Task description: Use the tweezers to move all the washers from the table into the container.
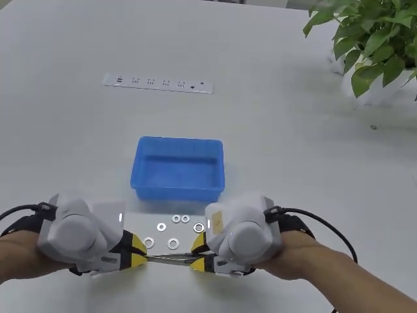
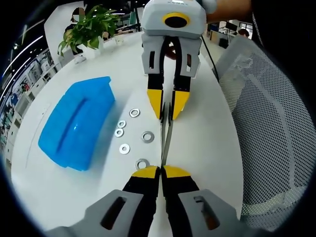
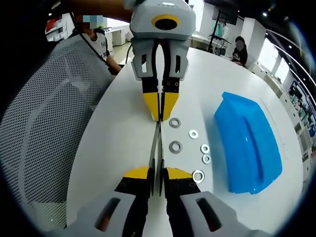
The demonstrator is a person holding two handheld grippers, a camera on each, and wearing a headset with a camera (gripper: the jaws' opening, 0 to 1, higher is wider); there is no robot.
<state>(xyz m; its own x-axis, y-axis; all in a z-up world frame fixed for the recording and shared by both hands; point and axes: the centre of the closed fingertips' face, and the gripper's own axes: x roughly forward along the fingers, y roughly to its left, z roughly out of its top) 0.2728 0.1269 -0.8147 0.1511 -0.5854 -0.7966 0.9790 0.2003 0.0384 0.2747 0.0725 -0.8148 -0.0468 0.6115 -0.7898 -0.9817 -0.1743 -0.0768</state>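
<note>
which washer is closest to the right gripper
The rightmost washer, lying alone just beside the yellow tips of the right gripper; the other five sit further toward the left gripper.

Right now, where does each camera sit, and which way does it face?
Head view: on the head, facing forward and down at table, blue container, washers; left hand, right hand, left claw, right claw show.
Left gripper view: on the left claw, facing along the tweezers toward the right claw; own jaws show, shut on them.
Right gripper view: on the right claw, facing back toward the left claw; own jaws show, shut likewise.
Shared: both gripper views see tweezers, washers and blue container from opposite ends.
</note>
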